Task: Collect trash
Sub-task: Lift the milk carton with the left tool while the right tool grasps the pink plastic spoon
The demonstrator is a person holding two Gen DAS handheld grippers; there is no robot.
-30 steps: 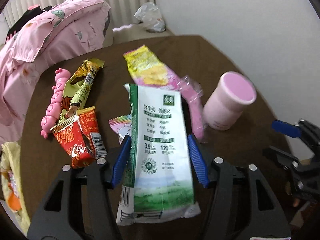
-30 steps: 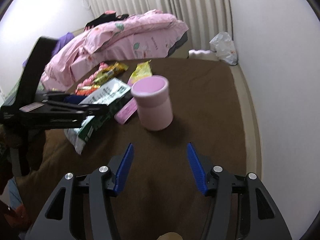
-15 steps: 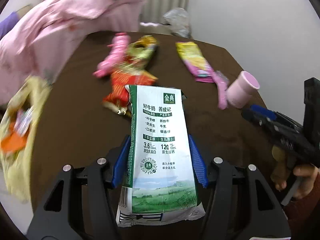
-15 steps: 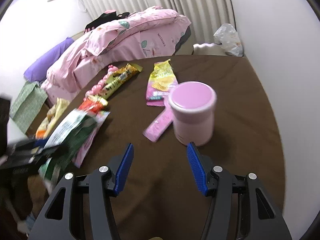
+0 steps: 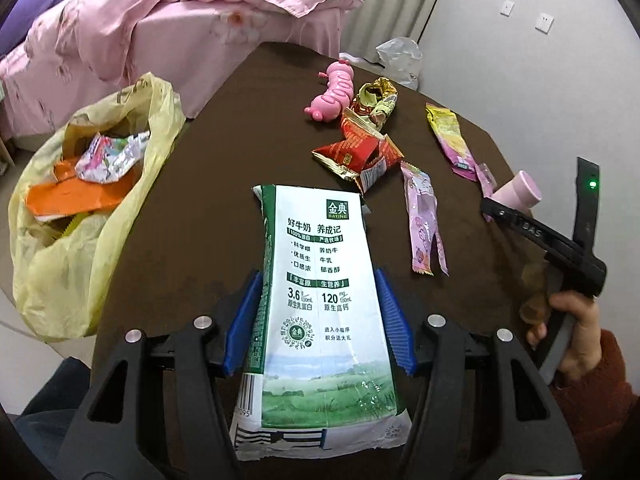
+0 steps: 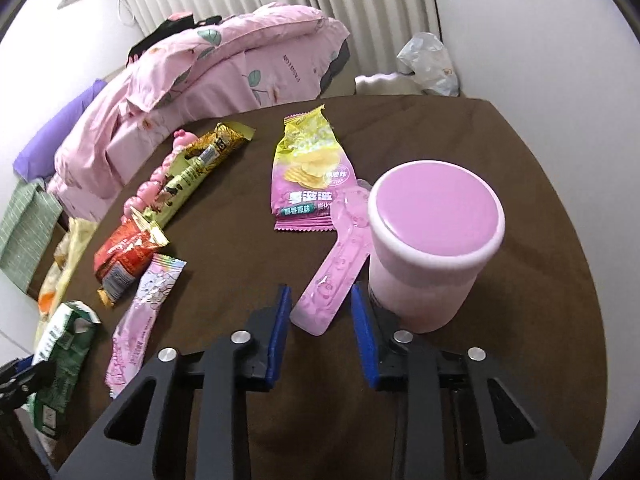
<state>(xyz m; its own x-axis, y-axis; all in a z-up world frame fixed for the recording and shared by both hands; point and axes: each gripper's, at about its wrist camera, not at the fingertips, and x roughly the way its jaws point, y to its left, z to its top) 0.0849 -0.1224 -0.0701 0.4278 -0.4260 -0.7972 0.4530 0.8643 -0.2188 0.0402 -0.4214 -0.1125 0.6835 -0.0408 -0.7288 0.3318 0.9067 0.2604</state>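
1. Trash lies spread over a brown table (image 5: 192, 200), with a yellow bag (image 5: 92, 248) slumped off its left edge, mouth open.
2. Inside the bag sit an orange wrapper (image 5: 76, 196) and a crumpled silvery wrapper (image 5: 112, 156) on top of it; what lies deeper is hidden.
3. The left gripper (image 5: 318, 320) is clamped on a flattened milk carton (image 5: 320, 280), its blue pads pressing both long sides, and holds it above the table's near edge, just right of the bag.
4. The right gripper (image 6: 322, 324) is closing its jaws. The lower end of a pink sachet (image 6: 332, 276) lies between the pads, which do not yet press it.
5. A pink cup (image 6: 432, 248) stands upright near the table's right edge, touching the sachet's right side. Its top is a flat pink disc, so any contents are hidden.
6. A chips packet (image 6: 310, 176) lies flat behind the sachet, toward the table's middle.
7. Toward the left edge lie a red wrapper (image 6: 124, 256), a pale pink wrapper (image 6: 144, 312), a long gold wrapper (image 6: 196, 164) and a pink toy (image 6: 156, 184) beside it.
8. Beyond the far edge are pink bedding (image 6: 224, 72) and a clear plastic bag (image 6: 430, 62) by the wall.
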